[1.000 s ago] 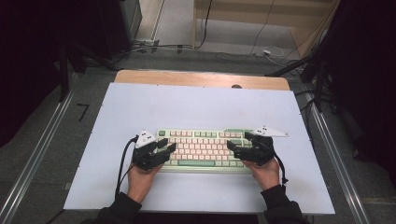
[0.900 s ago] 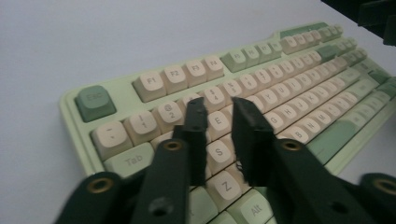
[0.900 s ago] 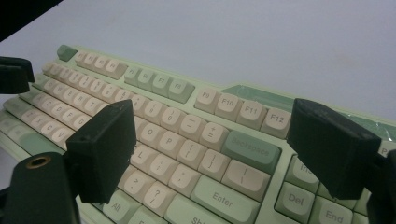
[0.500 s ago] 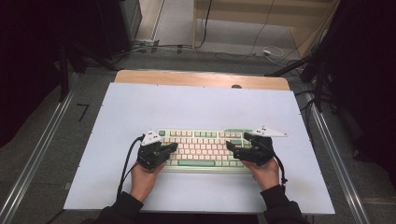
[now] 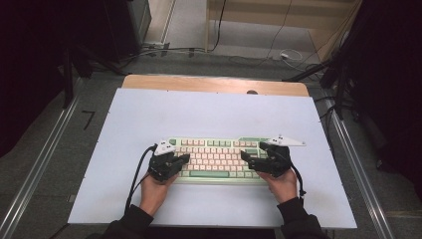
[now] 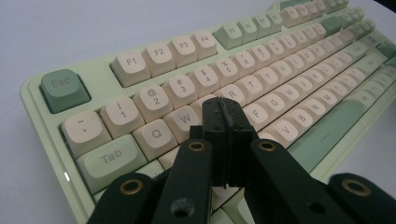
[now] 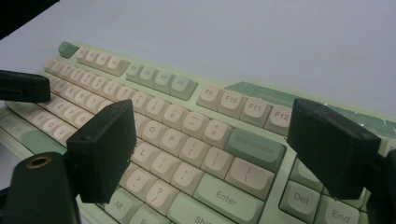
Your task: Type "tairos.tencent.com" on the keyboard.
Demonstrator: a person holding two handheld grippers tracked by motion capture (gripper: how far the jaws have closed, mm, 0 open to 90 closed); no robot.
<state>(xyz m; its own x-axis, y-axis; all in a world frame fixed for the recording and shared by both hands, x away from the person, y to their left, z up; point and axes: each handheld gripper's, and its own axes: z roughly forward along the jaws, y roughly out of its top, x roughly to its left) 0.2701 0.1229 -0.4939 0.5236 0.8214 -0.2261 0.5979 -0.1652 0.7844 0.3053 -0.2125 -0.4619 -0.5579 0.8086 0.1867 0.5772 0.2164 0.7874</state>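
Black left claw: my left gripper (image 6: 223,122) has its jaws pressed together with nothing between them, having just closed; the joined tip hangs over the letter keys near W and E.
Right claw: my right gripper (image 7: 210,154) is spread wide, empty, poised over the Enter and Backspace end.
Keyboard: the mint-green and cream plastic keyboard (image 5: 219,154) lies flat on the pale blue-white table top (image 5: 209,114), near my edge.
Long axis: it runs left to right, spanning both hands.
Key relation: the keys lie directly below and just ahead of the closed left tip, so I judge the left hand nearer to a press.
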